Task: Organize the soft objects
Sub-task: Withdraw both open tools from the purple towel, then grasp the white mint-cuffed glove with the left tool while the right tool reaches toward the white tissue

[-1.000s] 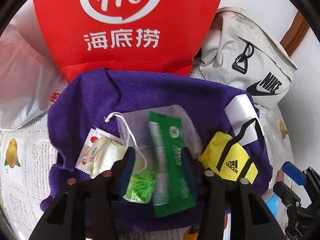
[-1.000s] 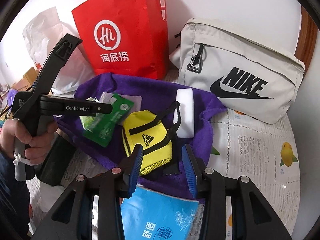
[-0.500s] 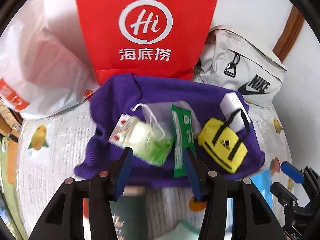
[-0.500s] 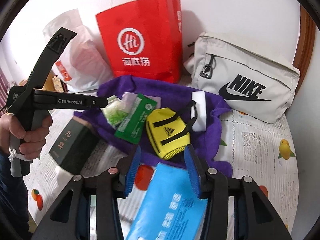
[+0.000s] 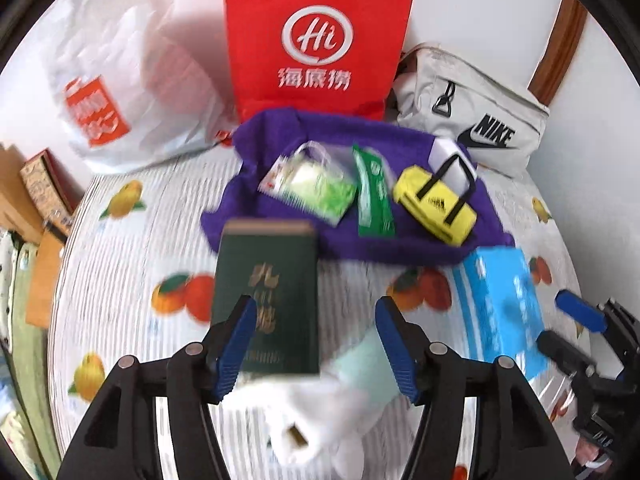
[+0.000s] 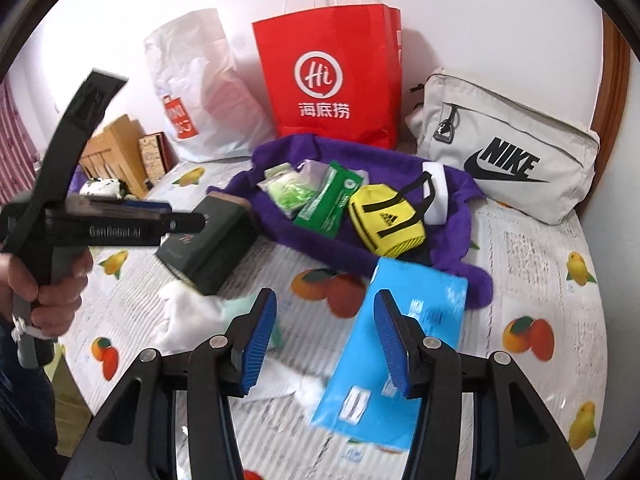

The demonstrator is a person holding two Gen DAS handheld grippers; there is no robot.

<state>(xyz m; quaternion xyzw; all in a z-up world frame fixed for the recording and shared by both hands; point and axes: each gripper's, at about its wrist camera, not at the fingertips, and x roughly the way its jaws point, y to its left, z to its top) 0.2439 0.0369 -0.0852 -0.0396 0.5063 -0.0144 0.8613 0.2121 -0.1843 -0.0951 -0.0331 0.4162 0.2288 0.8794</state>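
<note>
fruit-print tablecloth (image 5: 132,280); both grippers' fingers apart, only the right view shows the left hand (image 6: 48,280).

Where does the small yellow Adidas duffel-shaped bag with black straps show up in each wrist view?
Left wrist view: the small yellow Adidas duffel-shaped bag lies right of centre, on the right part of the purple towel.
Right wrist view: the bag lies just right of centre, on the same towel.
Shared landmark: the red paper shopping bag with the white Hi logo stands behind the towel in both.
</note>
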